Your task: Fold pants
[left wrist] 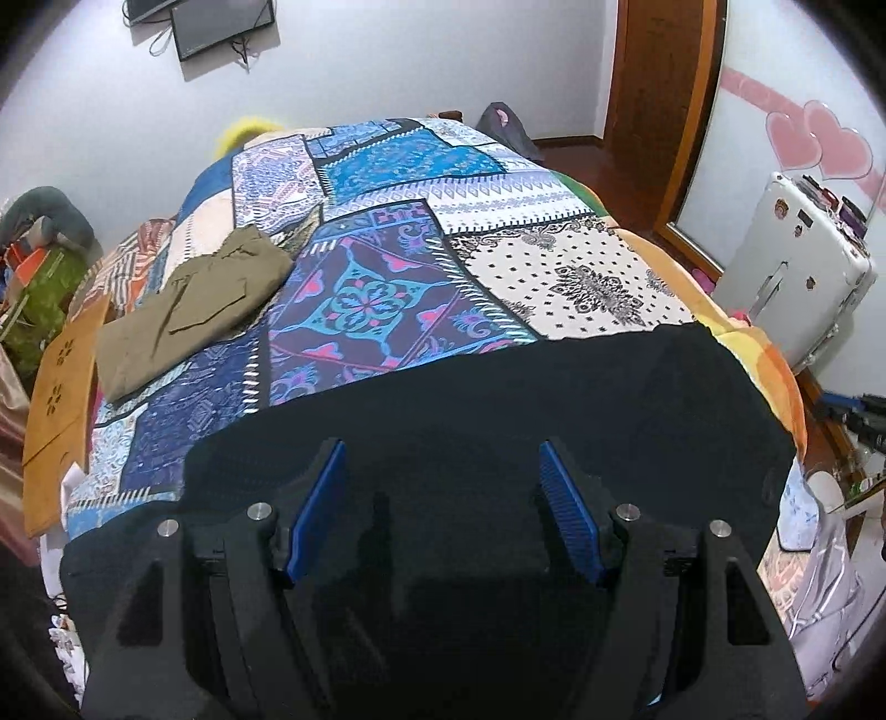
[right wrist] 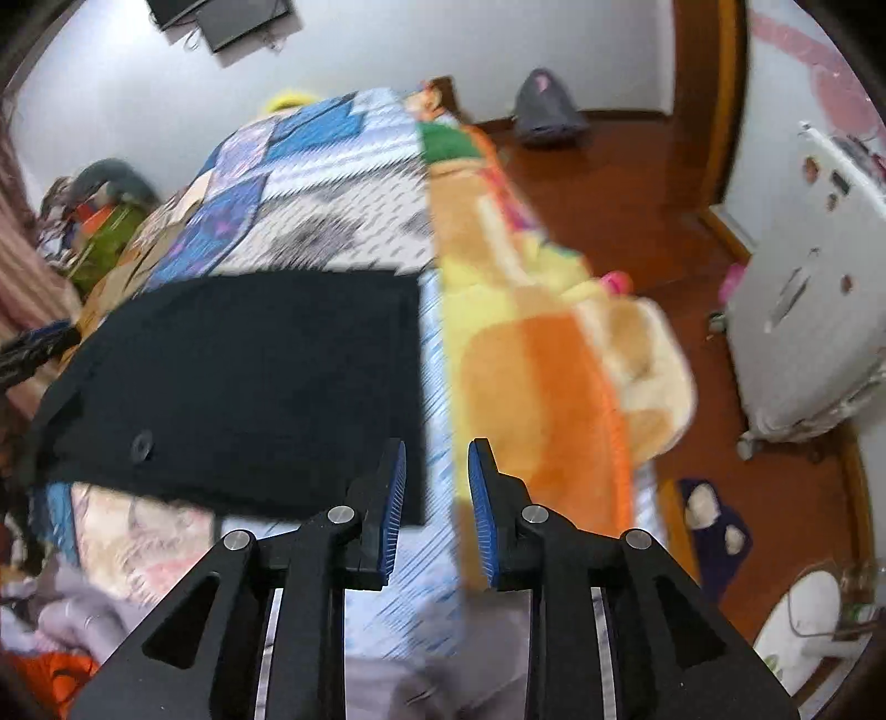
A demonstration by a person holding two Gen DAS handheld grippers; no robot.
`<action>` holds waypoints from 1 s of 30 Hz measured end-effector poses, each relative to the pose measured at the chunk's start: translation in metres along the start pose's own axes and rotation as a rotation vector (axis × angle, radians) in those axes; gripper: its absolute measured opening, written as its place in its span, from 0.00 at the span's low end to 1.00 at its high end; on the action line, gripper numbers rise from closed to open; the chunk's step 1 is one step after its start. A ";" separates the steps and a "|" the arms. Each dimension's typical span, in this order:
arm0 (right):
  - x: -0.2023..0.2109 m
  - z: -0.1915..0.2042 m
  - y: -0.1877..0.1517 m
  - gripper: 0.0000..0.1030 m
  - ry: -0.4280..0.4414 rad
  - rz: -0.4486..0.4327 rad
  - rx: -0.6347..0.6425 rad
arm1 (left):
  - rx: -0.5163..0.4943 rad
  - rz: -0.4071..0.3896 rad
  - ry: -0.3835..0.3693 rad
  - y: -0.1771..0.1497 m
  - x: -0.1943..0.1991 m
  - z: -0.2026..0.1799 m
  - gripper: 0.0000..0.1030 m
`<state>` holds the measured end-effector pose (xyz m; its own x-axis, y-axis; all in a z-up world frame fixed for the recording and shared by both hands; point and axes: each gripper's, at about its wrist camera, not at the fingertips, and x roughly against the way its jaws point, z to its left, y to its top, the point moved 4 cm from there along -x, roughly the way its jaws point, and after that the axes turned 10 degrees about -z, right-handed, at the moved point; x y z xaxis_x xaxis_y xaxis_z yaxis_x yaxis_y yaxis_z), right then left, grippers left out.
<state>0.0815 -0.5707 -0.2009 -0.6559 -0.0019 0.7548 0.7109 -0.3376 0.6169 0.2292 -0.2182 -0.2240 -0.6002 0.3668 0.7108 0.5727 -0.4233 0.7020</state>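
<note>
Black pants (right wrist: pixel 249 382) lengthwise across bed (right wrist: pixel 343 227)

Even indoor light; right wrist view motion-blurred, both bowed at edges.

We are in a bedroom of a home. A bed (left wrist: pixel 387 232) fills most of the room, covered with a patchwork bedspread (left wrist: pixel 498 194) in blues and whites over an orange and yellow blanket (right wrist: pixel 542 376). Folded clothes (left wrist: pixel 194 299) lie on it. A dark screen (left wrist: pixel 221 25) hangs on the pale wall beyond. We see a reddish wooden floor (right wrist: pixel 609 183), a wooden door frame (left wrist: pixel 692 111), pink heart stickers (left wrist: pixel 819 138) on a wall, a white suitcase (left wrist: pixel 797 266) and heaped belongings (left wrist: pixel 44 260) beside the bed.
</note>
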 end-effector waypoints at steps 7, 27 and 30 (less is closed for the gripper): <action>-0.030 0.014 0.046 0.36 0.073 -0.070 0.025 | -0.001 0.037 -0.014 0.002 -0.025 -0.012 0.68; -0.087 0.037 0.026 0.06 0.124 -0.006 0.120 | 0.037 0.096 -0.020 -0.002 -0.050 -0.012 0.73; -0.082 0.032 0.027 0.01 0.066 -0.022 0.179 | 0.039 0.071 -0.026 0.003 -0.040 -0.011 0.73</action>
<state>0.1628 -0.5492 -0.2393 -0.6828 -0.0601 0.7282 0.7262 -0.1659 0.6672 0.2488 -0.2435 -0.2507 -0.5429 0.3588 0.7593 0.6349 -0.4165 0.6507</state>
